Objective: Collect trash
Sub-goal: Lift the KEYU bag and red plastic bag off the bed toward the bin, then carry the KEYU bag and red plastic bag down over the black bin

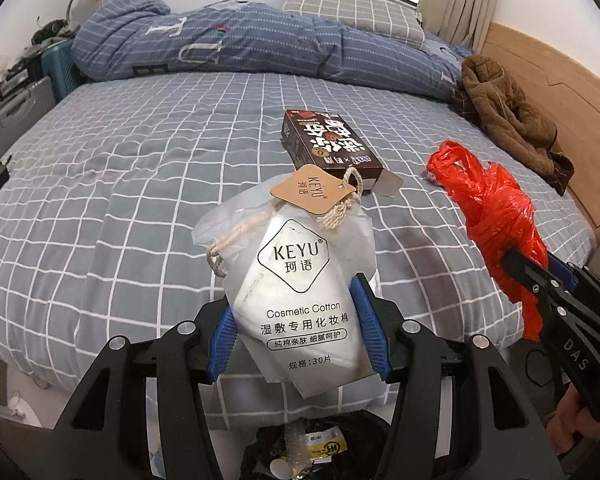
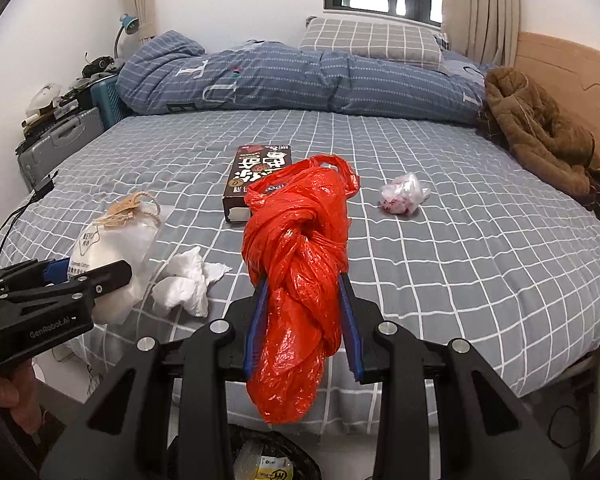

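left gripper [image 1: 300, 320]: blue ribbed pads are clamping the cotton pad pouch [image 1: 300, 280] from both sides, jaws about half spread.
cotton pad pouch: frosted, semi-translucent plastic, soft and puffy, drawstring of pale twine, tan card tag [image 1: 314, 189] at the top; it is hanging in the grip above the bed edge.
right gripper [image 2: 304, 320]: jaws are standing narrow, squeezing the red plastic bag [image 2: 298, 280].
red plastic bag: thin crinkly film, twisted and knotted into a rope-like lump, glossy; it is being held over the near bed edge.
snack box [image 1: 330, 148]: dark brown cardboard, flat rectangle, one end flap open, lying on the checked bedsheet [image 1: 140, 160].
trash bin [image 1: 324, 448]: black-lined, sitting below both grippers, wrappers inside.
right view only: crumpled white tissue [image 2: 188, 284] near the bed edge, and a small clear wrap with red bits [image 2: 404, 198] further out; the left view is showing neither.
background: folded blue quilt [image 1: 220, 44], brown fleece garment [image 1: 508, 116] by the wooden headboard.
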`<state>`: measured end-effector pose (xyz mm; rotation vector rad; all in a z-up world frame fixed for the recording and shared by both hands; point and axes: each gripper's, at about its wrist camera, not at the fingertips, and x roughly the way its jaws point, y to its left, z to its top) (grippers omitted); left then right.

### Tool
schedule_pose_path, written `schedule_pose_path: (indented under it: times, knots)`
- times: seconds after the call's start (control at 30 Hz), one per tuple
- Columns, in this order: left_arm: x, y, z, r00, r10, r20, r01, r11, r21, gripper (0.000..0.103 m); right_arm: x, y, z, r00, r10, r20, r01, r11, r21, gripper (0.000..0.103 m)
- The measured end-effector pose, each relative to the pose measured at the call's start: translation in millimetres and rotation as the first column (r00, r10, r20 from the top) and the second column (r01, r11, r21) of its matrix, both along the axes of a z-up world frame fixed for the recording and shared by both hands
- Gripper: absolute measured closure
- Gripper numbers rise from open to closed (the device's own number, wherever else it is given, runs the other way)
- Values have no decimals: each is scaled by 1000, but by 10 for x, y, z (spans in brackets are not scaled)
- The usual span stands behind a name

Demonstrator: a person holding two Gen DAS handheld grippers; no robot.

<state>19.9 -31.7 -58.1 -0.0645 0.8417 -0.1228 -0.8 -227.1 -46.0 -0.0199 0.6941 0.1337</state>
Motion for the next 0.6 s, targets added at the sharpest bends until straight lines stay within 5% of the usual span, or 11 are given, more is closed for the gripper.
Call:
schedule_pose_path:
  times: [0.6]
  knots:
    - [-397, 0, -21, 1000, 7, -22, -7, 1000, 10, 50, -411, 42, -27, 999, 13, -29, -13, 1000, 3, 71]
